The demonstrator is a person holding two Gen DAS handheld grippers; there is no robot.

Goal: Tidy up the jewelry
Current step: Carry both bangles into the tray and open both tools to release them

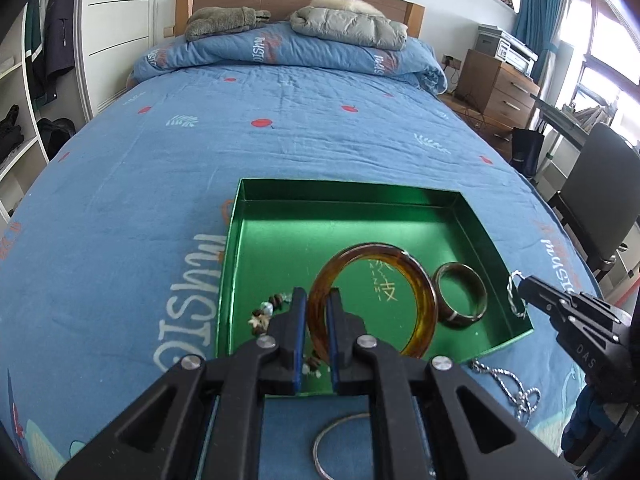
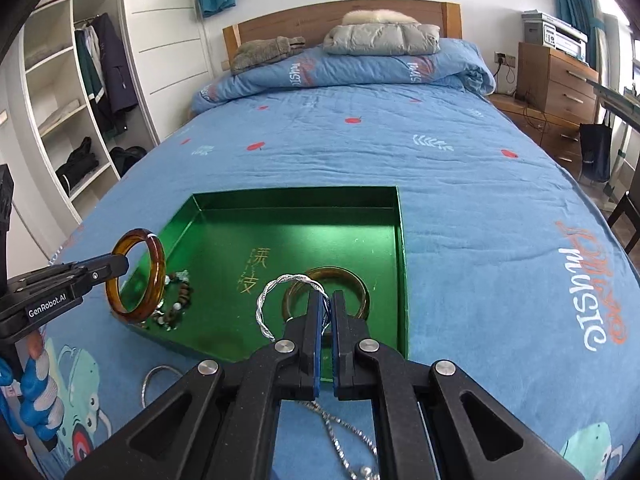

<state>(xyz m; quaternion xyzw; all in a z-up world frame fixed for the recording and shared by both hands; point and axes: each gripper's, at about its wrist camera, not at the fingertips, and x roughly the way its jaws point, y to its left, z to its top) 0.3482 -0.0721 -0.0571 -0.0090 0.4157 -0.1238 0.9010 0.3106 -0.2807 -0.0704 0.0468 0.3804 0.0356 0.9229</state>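
A green tray [image 1: 280, 216] [image 2: 248, 216] lies on the blue bed. My left gripper [image 1: 318, 300] is shut on an amber bangle [image 1: 424, 296] [image 2: 156, 268] and holds it upright over the tray's near left part. My right gripper [image 2: 329, 300] [image 1: 524, 286] is shut on a twisted silver bracelet [image 2: 266, 300] [image 1: 512, 292] above the tray's near right edge. A dark brown bangle [image 1: 476, 284] [image 2: 356, 284] and a beaded bracelet [image 1: 264, 314] [image 2: 180, 300] lie in the tray.
A thin silver bangle [image 1: 320, 440] [image 2: 150, 380] and a silver chain [image 1: 516, 388] [image 2: 344, 432] lie on the bedspread [image 1: 200, 152] in front of the tray. Folded quilt and coats sit at the headboard. Wardrobe stands left, drawers and chair right.
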